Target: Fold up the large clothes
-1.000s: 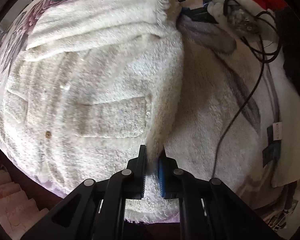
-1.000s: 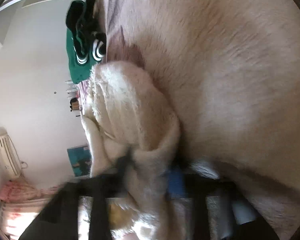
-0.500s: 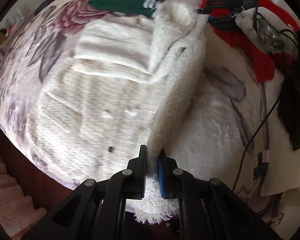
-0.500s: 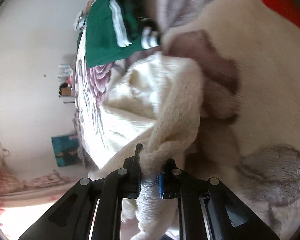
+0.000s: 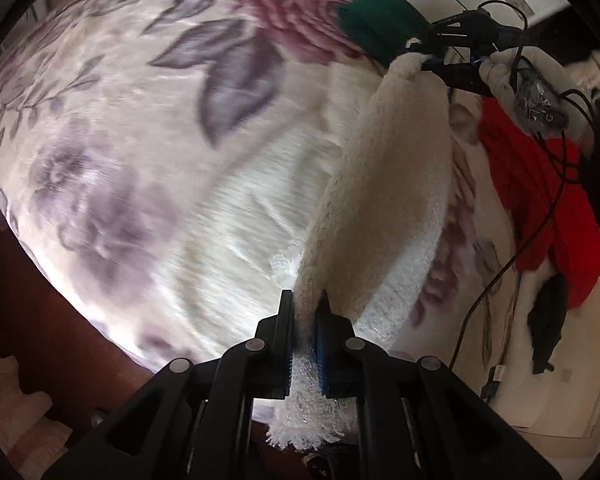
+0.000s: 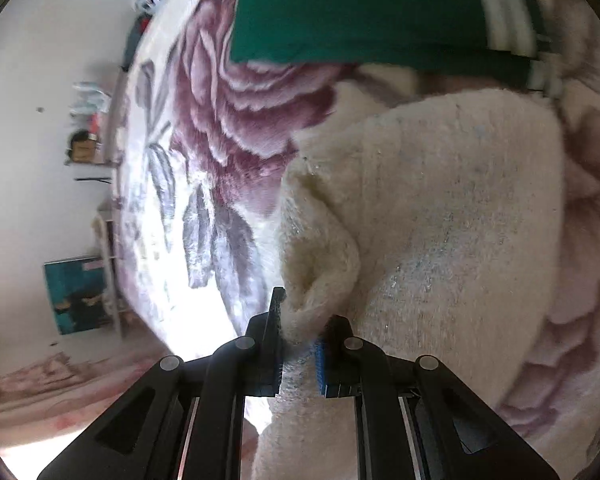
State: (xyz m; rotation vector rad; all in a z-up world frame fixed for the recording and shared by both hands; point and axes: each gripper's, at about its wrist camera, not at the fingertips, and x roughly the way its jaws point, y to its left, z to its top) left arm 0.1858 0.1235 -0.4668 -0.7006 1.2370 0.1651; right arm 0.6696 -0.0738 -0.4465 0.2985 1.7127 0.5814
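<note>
Cream fleece garment point(image 5: 383, 184) hangs lifted above the bed point(image 5: 140, 120), gripped at both ends by my left fingers point(image 5: 304, 320) and right fingers point(image 6: 300, 332). Fold step underway; next, lay it down evenly.

Stretched between the two grippers, above the blanket point(image 5: 132, 128): the sweater point(image 5: 387, 184), one end clamped in the left gripper point(image 5: 305, 336), the far end in the right gripper point(image 5: 429, 56). Beyond that far end, lying on the blanket: a folded garment point(image 5: 375, 16). Right of the sweater: a heap of clothes point(image 5: 555, 196), with a cable point(image 5: 495, 280) trailing across it.
</note>
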